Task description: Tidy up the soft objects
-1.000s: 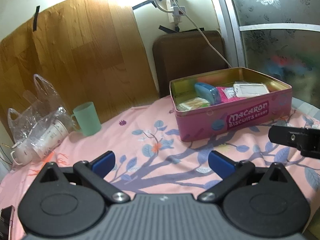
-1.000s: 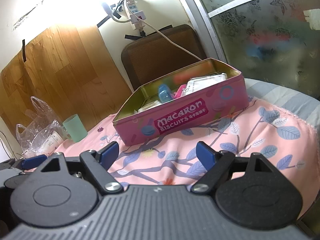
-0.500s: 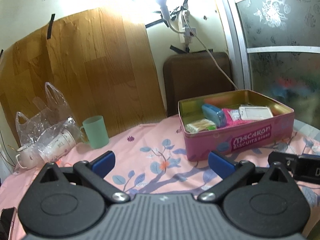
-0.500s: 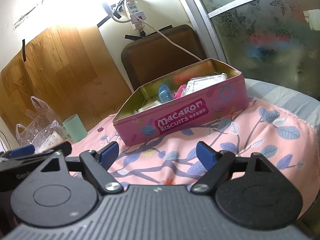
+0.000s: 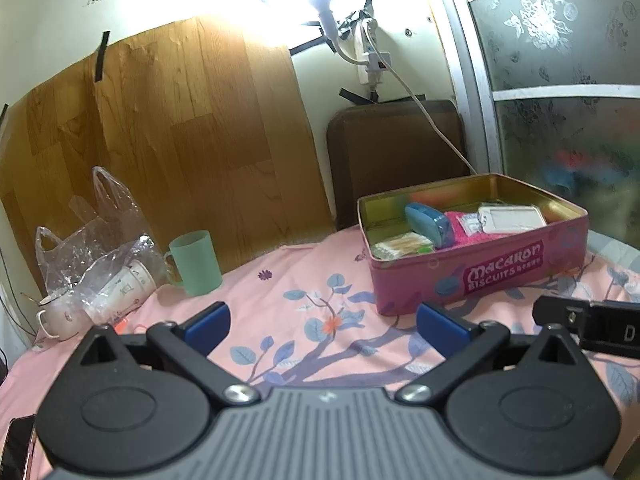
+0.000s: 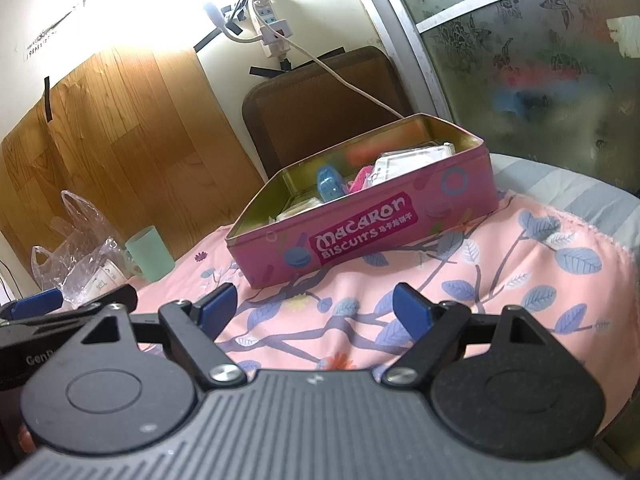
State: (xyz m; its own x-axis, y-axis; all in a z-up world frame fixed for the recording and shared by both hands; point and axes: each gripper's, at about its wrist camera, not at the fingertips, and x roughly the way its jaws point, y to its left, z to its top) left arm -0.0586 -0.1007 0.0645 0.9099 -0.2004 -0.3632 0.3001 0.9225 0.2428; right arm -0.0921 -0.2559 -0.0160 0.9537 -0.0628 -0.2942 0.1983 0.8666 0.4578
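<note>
An open pink "Macaron Biscuits" tin (image 5: 500, 272) stands on the floral pink cloth, also in the right wrist view (image 6: 360, 232). Inside lie a blue case (image 5: 430, 222), a pink fuzzy item (image 5: 460, 228), a white packet (image 5: 512, 218) and a pale packet (image 5: 400, 245). My left gripper (image 5: 322, 322) is open and empty, low over the cloth, short of the tin. My right gripper (image 6: 316, 306) is open and empty, in front of the tin's long side. Part of the right gripper shows at the left view's right edge (image 5: 592, 326).
A mint green cup (image 5: 196, 262) stands at the back left by a clear plastic bag (image 5: 92, 248) holding a white mug. A wood-grain board (image 5: 160, 152) and a brown cushion (image 5: 396, 152) lean on the wall. A cable hangs toward the tin.
The left gripper has pulled back and tilted up, so the tin looks lower and farther. The right gripper has stayed still. Both stay open.
</note>
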